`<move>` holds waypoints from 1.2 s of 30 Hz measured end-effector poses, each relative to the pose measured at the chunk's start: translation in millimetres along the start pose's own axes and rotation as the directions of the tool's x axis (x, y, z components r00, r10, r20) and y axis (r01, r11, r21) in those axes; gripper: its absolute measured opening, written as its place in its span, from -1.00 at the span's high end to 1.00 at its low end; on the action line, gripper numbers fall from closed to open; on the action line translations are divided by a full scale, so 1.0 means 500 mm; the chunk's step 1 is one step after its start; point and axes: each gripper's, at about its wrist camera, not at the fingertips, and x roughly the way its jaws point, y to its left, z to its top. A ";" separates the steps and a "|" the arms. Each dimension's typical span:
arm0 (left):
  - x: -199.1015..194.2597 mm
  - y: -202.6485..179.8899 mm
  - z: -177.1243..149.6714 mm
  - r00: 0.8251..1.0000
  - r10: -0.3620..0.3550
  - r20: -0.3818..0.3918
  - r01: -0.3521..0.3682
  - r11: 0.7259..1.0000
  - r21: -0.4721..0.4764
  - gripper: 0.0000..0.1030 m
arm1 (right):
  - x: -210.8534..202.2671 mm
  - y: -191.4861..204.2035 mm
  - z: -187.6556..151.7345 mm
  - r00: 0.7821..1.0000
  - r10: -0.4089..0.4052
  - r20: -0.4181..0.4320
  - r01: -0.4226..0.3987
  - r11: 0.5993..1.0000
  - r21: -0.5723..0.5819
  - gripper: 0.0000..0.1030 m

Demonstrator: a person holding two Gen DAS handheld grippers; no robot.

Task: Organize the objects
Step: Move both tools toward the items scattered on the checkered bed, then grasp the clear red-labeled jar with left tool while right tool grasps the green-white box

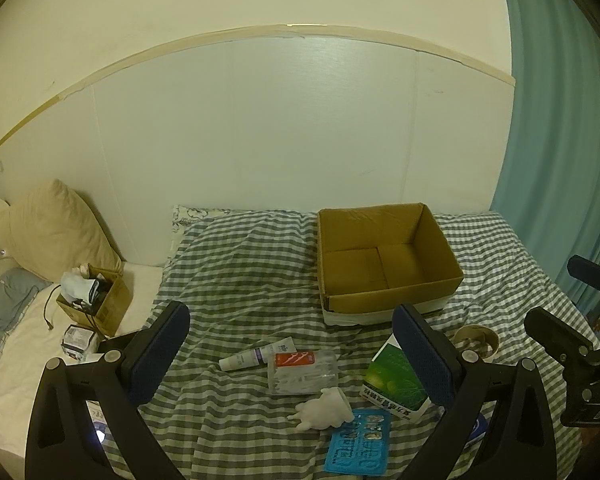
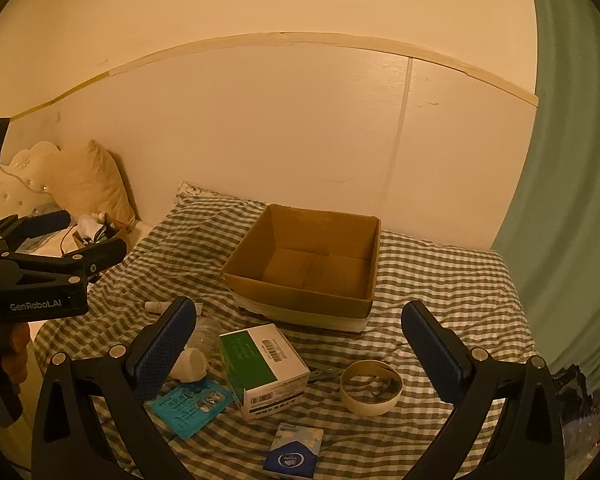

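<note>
An empty open cardboard box (image 1: 384, 264) (image 2: 312, 268) sits on the checked bedspread. In front of it lie a white tube (image 1: 256, 356), a clear plastic case with a red label (image 1: 302, 372), a white hand-shaped object (image 1: 324, 408) (image 2: 190, 366), a teal card (image 1: 360, 444) (image 2: 190, 404), a green and white carton (image 1: 396, 384) (image 2: 266, 364), a tape roll (image 1: 476, 340) (image 2: 370, 388) and a small blue packet (image 2: 294, 454). My left gripper (image 1: 296, 356) is open above the tube and case. My right gripper (image 2: 300, 352) is open above the carton. Both are empty.
A small cardboard box (image 1: 96, 300) stuffed with items stands at the left beside a beige pillow (image 1: 56, 228). A teal curtain (image 1: 560, 140) hangs at the right. A white panel wall (image 1: 260, 140) rises behind the bed. The left gripper's body (image 2: 40, 276) shows at the left of the right wrist view.
</note>
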 end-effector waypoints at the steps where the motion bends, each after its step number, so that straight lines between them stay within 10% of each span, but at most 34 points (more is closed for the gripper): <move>1: 0.000 0.003 0.000 1.000 0.019 -0.001 -0.019 1.000 -0.013 -1.00 | 0.001 0.002 0.003 1.000 0.012 0.003 -0.012 1.000 -0.009 -0.99; 14: 0.055 0.057 0.026 0.997 0.027 -0.077 -0.028 1.000 -0.012 -1.00 | 0.039 0.036 0.050 0.983 0.181 -0.012 -0.181 0.973 -0.141 -0.99; 24: 0.198 0.059 0.019 0.992 0.022 -0.124 0.005 0.977 0.212 -1.00 | 0.165 0.056 0.051 0.952 0.260 -0.161 -0.287 0.941 -0.181 -0.99; 36: 0.375 0.005 -0.119 0.890 -0.102 -0.445 0.202 0.962 0.182 -1.00 | 0.340 0.068 -0.055 0.883 0.228 -0.409 -0.343 0.910 -0.234 -1.00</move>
